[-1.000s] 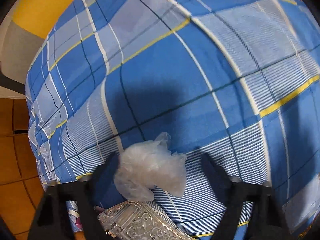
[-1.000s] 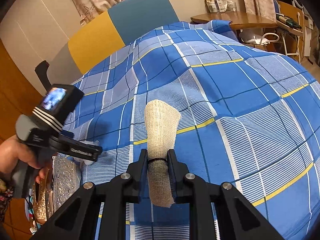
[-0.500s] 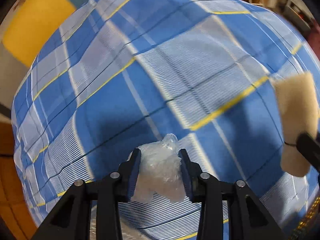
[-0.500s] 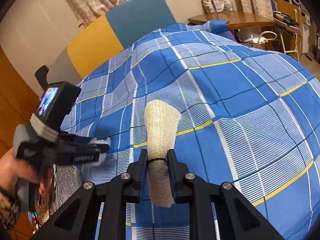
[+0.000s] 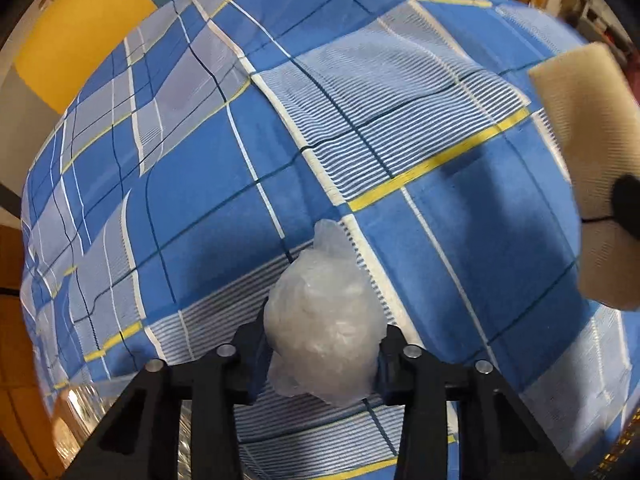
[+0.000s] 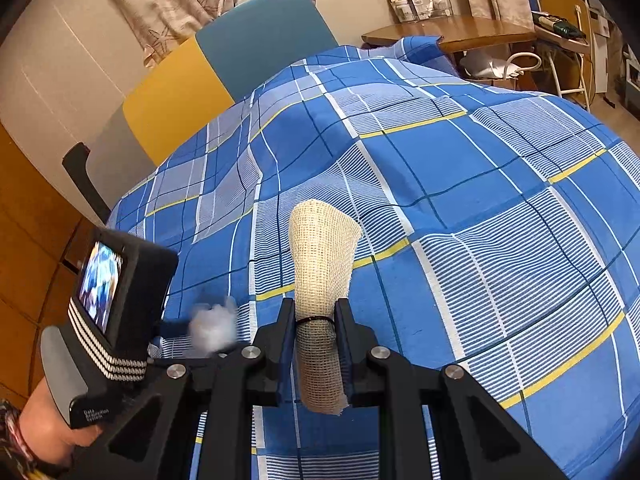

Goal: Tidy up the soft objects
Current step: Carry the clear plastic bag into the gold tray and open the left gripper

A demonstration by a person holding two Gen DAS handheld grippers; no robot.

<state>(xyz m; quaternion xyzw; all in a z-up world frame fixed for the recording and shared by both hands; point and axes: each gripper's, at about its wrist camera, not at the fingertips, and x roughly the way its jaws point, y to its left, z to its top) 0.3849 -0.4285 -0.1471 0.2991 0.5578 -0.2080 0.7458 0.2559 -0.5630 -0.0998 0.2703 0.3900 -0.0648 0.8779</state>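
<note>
Left claw (image 5: 322,354) pinches a crumpled clear plastic wad (image 5: 324,336) above the plaid bed cover (image 5: 224,184) — blurred in the right view. Right claw (image 6: 316,344) clamps a banded beige mesh roll (image 6: 322,300), its lower end cut off at the left view's edge; silver tin (image 5: 80,408) barely visible.

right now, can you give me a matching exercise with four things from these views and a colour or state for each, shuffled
Things:
1. crumpled plastic bag
2. mesh cloth roll
3. bedspread
4. headboard panel

Colour or state:
A. yellow, behind the bed
B. blue plaid, spread out
C. beige, tied with a black band, in the right gripper
D. translucent white, in the left gripper

Pairs: 1-D, 2-C, 3-B, 4-A
</note>
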